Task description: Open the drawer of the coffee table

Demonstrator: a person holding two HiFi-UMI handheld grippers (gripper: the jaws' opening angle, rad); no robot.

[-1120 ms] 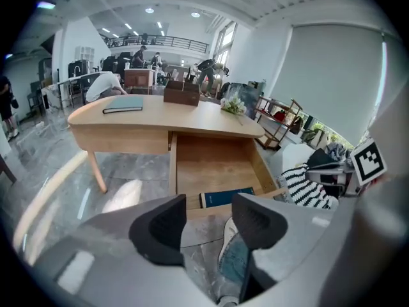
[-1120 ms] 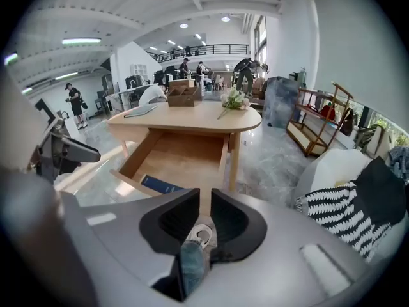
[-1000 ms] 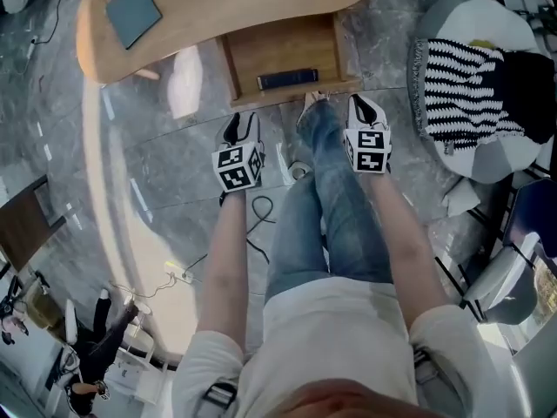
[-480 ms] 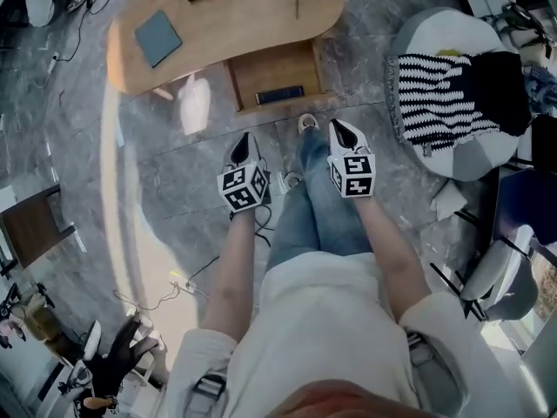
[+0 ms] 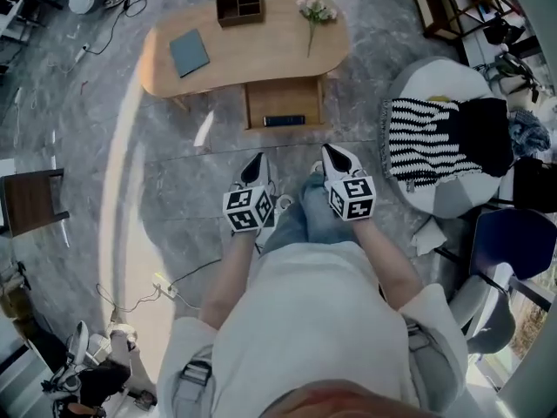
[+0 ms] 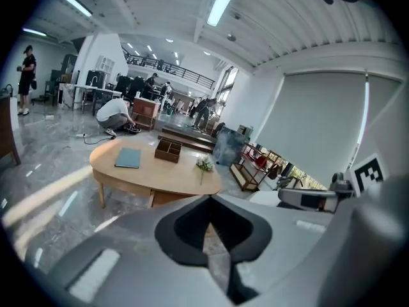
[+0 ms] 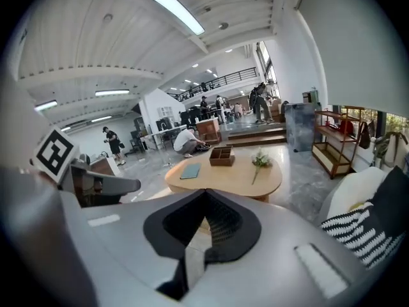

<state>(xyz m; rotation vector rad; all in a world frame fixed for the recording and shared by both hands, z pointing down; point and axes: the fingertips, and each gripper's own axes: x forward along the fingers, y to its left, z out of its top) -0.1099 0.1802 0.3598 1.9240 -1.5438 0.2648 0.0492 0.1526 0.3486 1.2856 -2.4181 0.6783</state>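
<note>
Drawer (image 5: 283, 99) of the coffee table (image 5: 261, 57) stands pulled out toward you. It lies straight ahead of both grippers and well apart from them. Its front edge runs L-R across the head view, and it slides along the line you face.

Left gripper (image 5: 255, 165) and right gripper (image 5: 331, 155) sit side by side in front of your body. Each has its jaws pressed together w/ nothing between them. Drawer front falls between their 2 lines, approx. equally near each.

Count:
- 1 table
- 1 drawer
- 1 dark flat item (image 5: 285, 120) inside the drawer
- 1 blue book (image 5: 189, 53) on top
- 1 wooden divided box (image 5: 239, 4) on top
- 1 flower sprig (image 5: 313, 12) on top

Judgement: drawer looks open already.
</note>
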